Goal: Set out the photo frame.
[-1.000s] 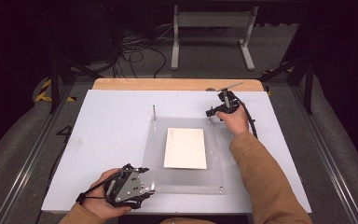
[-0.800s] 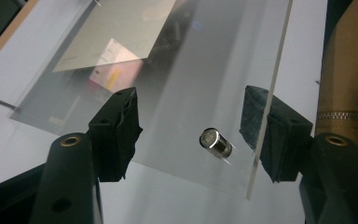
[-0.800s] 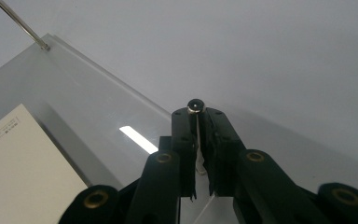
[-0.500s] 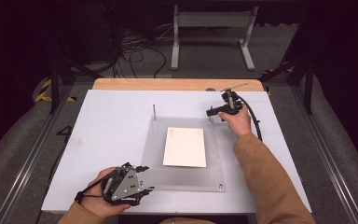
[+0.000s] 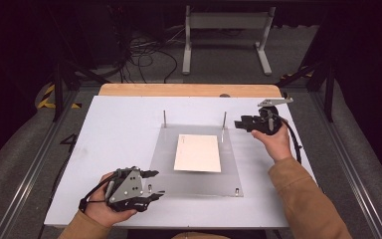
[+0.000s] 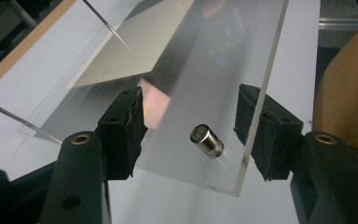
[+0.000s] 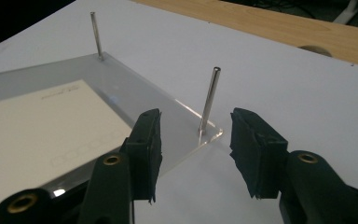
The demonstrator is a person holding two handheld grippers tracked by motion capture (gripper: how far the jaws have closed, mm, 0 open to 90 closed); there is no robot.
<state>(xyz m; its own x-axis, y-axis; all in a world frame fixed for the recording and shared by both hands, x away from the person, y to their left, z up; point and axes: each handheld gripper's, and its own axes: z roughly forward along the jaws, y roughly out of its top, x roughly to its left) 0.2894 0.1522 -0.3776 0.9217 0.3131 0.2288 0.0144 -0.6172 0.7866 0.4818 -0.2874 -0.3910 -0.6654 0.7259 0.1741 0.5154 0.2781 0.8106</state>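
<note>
Right gripper (image 7: 193, 135) jaws just opened, spread empty around the far-right pin (image 7: 209, 100) at frame centre; left gripper (image 6: 189, 126) also spread, closing around the short standoff (image 6: 207, 140) on the clear plate (image 5: 196, 179) — lower centre. Centre each before squeezing — don't shift the card (image 5: 198, 153).
</note>
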